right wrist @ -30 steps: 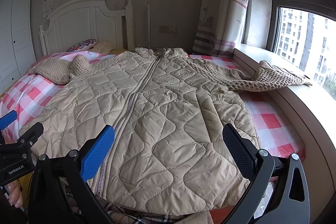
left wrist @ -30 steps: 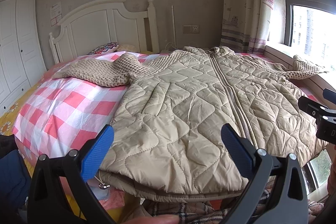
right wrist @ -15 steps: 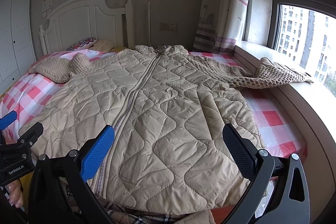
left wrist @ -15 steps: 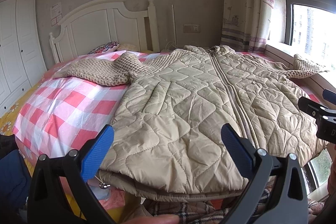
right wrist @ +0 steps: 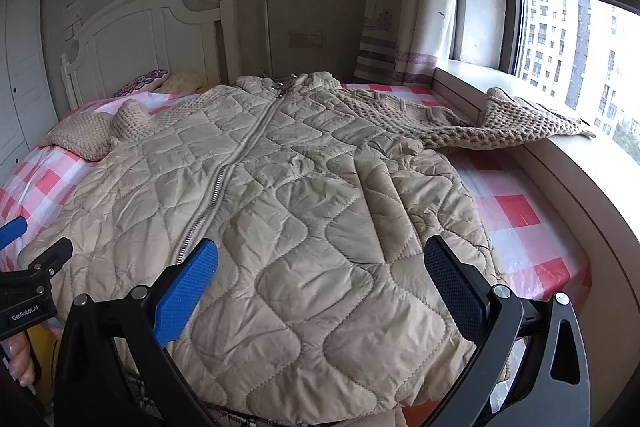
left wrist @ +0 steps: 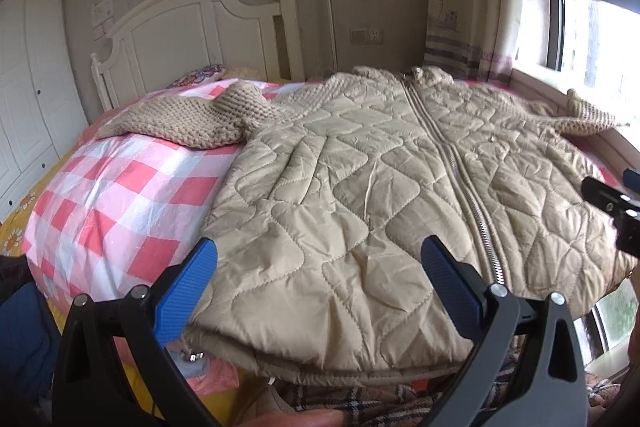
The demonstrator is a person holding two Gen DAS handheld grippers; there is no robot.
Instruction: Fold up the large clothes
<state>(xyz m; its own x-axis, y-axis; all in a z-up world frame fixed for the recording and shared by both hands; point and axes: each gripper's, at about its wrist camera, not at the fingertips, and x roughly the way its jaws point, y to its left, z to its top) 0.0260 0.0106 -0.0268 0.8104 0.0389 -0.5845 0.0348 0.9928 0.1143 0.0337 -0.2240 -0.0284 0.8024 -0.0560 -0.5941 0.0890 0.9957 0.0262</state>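
The only legible writing is small white lettering that reads "GenRobot.AI", printed on the black plastic body of the left gripper [right wrist: 28, 291], which shows at the near left edge of the right wrist view. White paper notices [left wrist: 103, 21] are stuck on the beige far wall, left of the white headboard, but their print is too small and blurred to read. No other text, number or brand can be made out.

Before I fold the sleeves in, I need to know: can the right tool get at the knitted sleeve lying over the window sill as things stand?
Probably yes. The right tool is open and empty above the quilted jacket's hem, and nothing lies on the knitted sleeve; it is far across the bed, though, so a long reach is needed.
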